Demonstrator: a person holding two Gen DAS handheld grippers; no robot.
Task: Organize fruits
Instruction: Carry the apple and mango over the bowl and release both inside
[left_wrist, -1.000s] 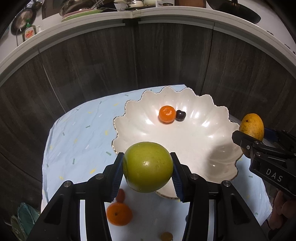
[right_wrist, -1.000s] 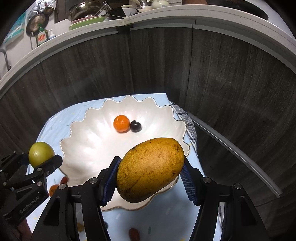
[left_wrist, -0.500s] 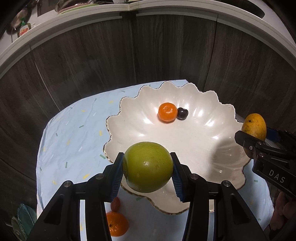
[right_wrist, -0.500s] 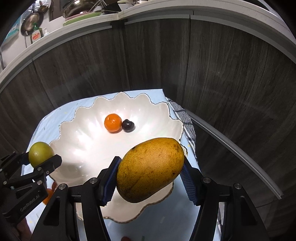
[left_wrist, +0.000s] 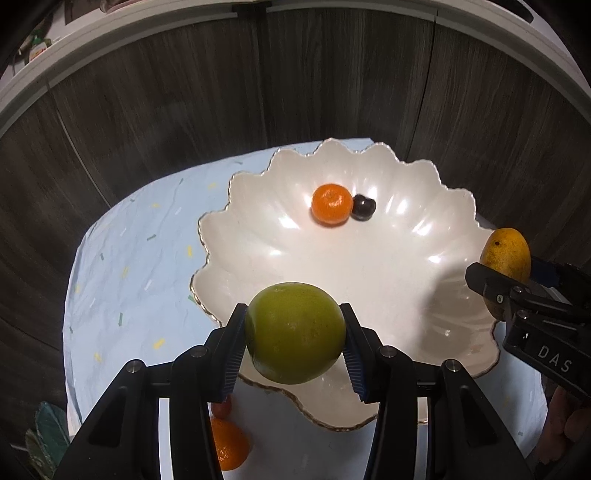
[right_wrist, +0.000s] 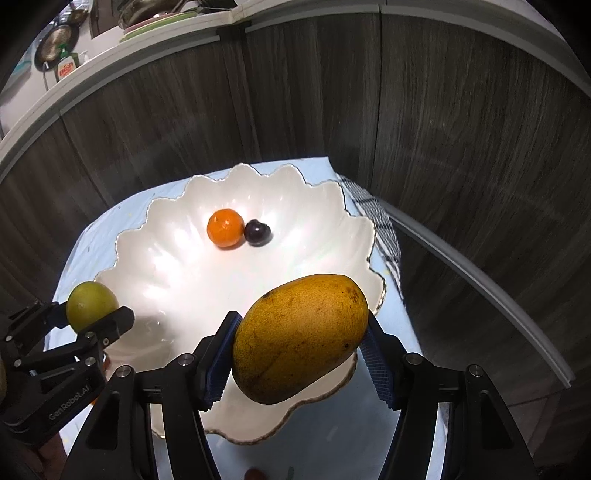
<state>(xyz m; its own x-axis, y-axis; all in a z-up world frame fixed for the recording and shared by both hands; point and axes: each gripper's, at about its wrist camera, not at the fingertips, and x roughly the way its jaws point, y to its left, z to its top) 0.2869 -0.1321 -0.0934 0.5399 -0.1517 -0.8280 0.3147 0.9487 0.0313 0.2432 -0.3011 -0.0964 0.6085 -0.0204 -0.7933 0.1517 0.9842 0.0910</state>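
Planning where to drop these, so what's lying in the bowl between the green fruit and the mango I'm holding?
Only bare white bowl lies between the green fruit and the mango, seen in the right wrist view. The orange and dark cherry sit farther back.

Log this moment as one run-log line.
left gripper: shut on green fruit | right gripper: shut on mango | both above bowl

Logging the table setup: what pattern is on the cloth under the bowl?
Pale blue cloth with small scattered confetti-like flecks, clearest in the left wrist view.
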